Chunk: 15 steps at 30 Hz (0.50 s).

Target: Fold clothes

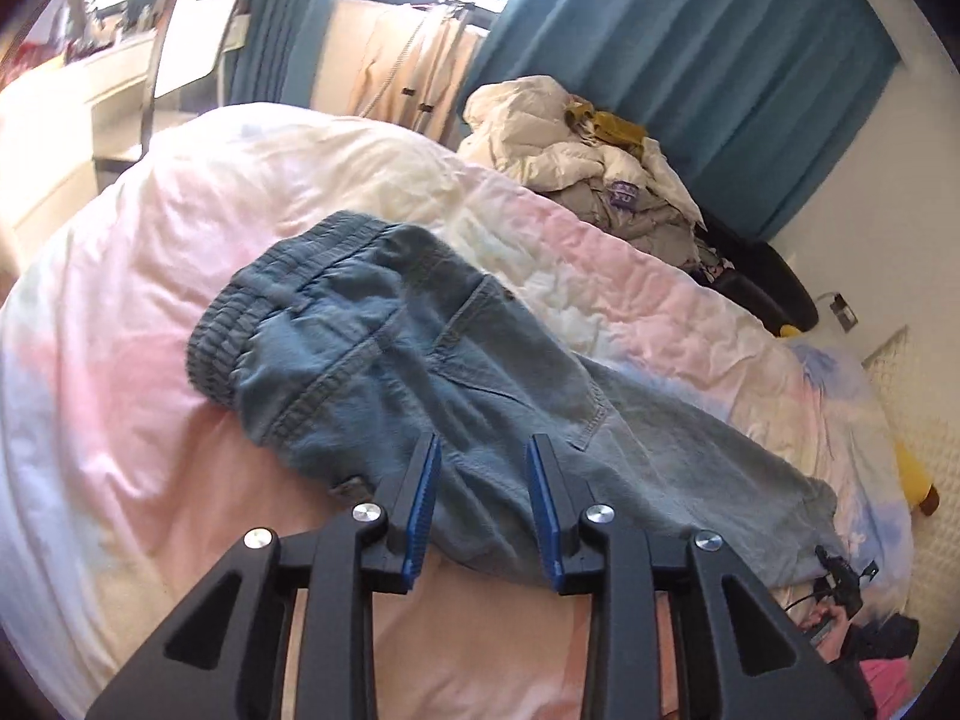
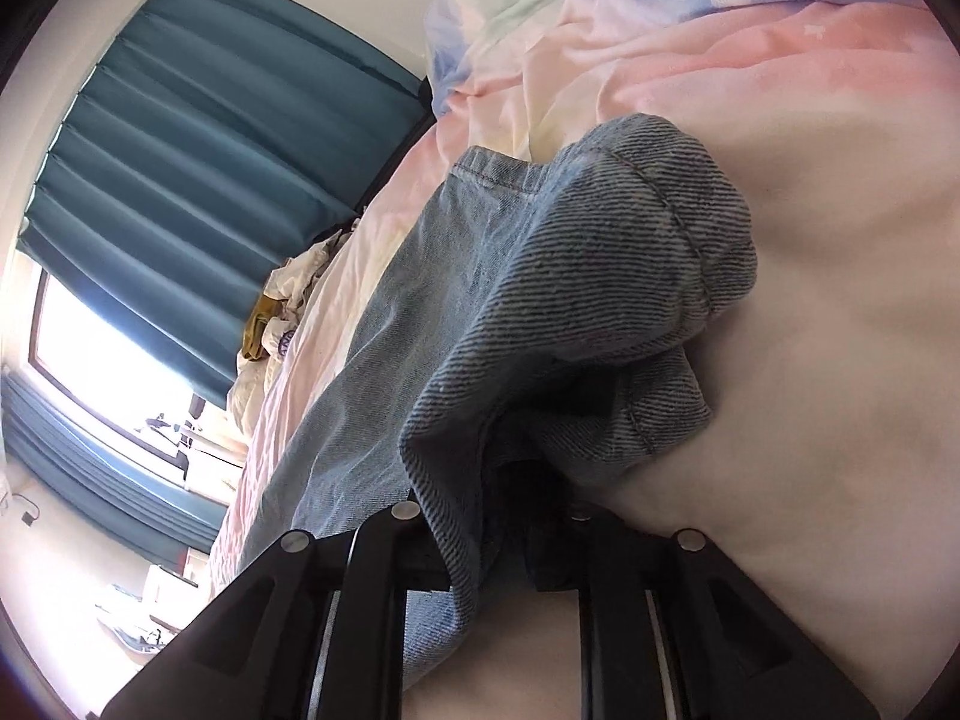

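Observation:
A pair of light blue jeans point(image 1: 390, 360) lies flat on the pastel pink and white duvet point(image 1: 120, 420), its elastic waistband at the far left and its legs running to the right. My left gripper point(image 1: 483, 450) is open over the near edge of the jeans, with denim showing between its blue pads point(image 1: 420, 498). In the right wrist view the leg hems of the jeans point(image 2: 600, 276) bunch up over my right gripper point(image 2: 510, 492). Its fingertips are hidden under the denim, and it looks shut on the hem.
A heap of white and grey clothes point(image 1: 576, 150) sits at the far edge of the bed. Teal curtains point(image 1: 720, 60) and a window stand behind it. A white chair point(image 1: 192, 30) and a desk are at the far left. A black cable clip point(image 1: 840, 576) lies by the jeans' leg end.

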### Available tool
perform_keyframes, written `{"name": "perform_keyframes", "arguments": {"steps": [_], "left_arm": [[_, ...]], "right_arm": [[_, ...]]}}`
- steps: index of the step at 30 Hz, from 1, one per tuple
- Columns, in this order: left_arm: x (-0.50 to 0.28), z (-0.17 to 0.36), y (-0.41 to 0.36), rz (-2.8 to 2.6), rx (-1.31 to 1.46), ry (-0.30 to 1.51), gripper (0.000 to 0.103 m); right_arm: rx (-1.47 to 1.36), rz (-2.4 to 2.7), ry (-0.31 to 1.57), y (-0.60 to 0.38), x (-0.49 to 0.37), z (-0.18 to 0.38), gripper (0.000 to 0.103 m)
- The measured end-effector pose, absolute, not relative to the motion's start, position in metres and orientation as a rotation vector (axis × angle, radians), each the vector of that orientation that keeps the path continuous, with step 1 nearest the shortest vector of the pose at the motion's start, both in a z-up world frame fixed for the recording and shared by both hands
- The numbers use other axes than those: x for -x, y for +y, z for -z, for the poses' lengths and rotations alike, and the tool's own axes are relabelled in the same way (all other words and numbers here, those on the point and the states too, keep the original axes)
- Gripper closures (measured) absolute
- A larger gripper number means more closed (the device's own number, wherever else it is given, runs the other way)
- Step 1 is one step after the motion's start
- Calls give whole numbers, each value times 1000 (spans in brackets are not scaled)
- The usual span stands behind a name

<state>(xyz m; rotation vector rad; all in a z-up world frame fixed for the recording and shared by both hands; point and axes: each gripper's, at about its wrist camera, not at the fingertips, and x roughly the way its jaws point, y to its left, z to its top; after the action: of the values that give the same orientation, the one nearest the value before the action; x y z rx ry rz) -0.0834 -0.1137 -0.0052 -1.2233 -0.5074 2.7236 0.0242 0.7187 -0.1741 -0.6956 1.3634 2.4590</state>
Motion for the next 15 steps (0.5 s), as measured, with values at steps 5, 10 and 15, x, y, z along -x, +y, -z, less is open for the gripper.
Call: {"name": "perform_keyframes", "arguments": {"steps": [5,10,15], "left_arm": [[118,25,-37,-2611,1233,-323,73],[141,62,21,-2566,1273,-73,73],[143,105,34,-2522,1368,-14,73]], "right_arm": [[663,-2511,1360,720,-16,171,78],[664,-2529,1332,717,-9,176,78],[620,-2555,1312,714,-12,180,80]]}}
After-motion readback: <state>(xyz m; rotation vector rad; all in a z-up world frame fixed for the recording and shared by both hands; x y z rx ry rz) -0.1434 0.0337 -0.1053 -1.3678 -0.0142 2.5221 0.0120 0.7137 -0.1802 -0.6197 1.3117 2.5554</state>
